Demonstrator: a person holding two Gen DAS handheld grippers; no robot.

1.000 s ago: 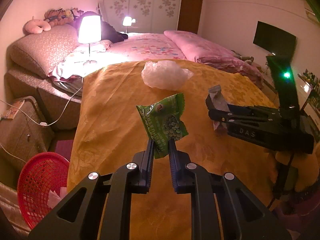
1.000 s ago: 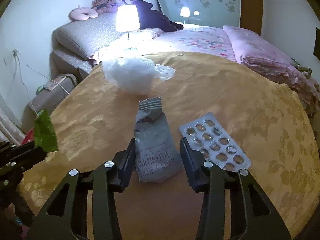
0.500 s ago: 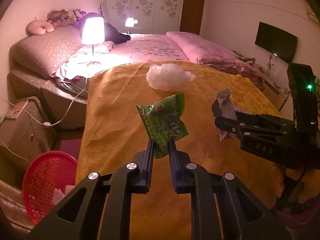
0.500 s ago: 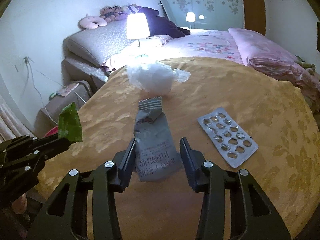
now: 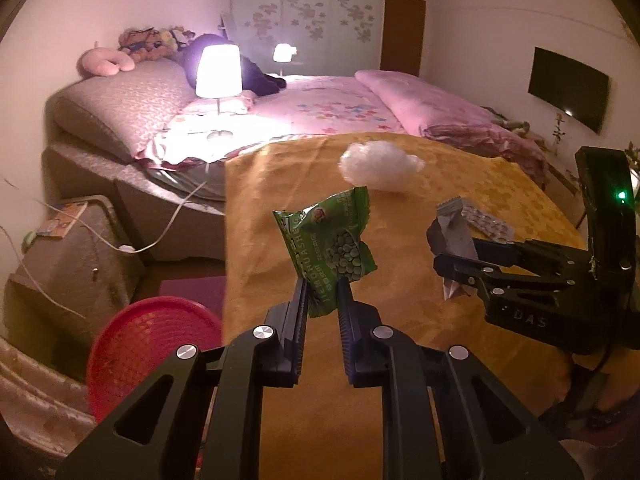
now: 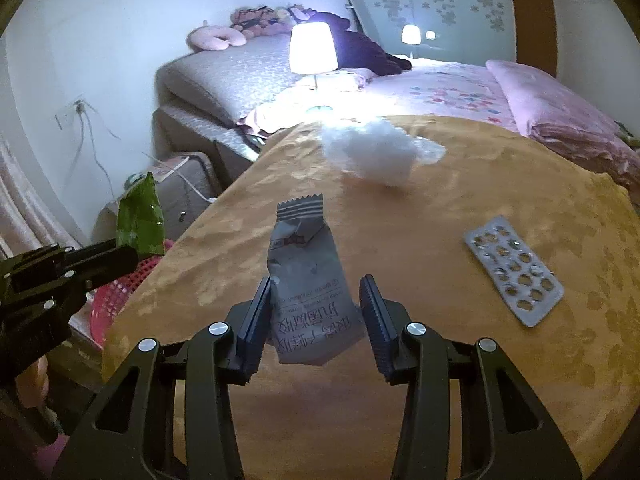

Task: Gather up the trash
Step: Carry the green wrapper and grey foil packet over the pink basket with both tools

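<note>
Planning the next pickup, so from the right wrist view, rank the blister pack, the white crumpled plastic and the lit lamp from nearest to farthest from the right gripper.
1. Blister pack: on the yellow cloth, right of the right gripper.
2. White crumpled plastic: farther ahead, near the cloth's far edge.
3. Lit lamp: beyond the cloth, on the bed.

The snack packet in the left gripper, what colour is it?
Green, printed with peas; clearest in the left wrist view.

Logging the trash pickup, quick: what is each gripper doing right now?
Left gripper: shut on the green snack packet.
Right gripper: shut on the grey wrapper, held clear of the yellow cloth.
</note>
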